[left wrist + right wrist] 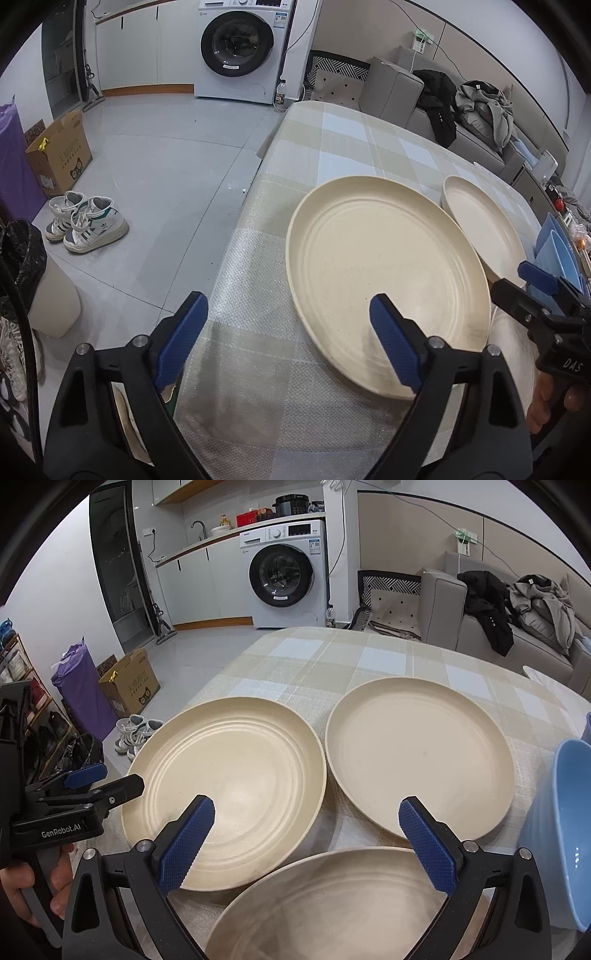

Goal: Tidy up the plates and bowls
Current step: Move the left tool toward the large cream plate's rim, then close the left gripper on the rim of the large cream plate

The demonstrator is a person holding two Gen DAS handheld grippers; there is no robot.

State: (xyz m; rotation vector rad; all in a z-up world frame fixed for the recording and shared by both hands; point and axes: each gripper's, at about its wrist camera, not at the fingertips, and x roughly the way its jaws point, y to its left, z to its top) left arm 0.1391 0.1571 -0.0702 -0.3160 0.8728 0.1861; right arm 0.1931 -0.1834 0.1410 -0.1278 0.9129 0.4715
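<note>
A ringed cream plate lies on the checked table. A smooth cream plate lies to its right. A third cream plate sits nearest, under the right gripper. A blue bowl stands at the right edge. My left gripper is open, straddling the ringed plate's left rim from above: one finger is over the cloth, the other over the plate. My right gripper is open above the gap between the plates, holding nothing.
The table edge drops to a tiled floor on the left, where sneakers, a cardboard box and a bin stand. A washing machine is at the back. A sofa with clothes runs behind the table.
</note>
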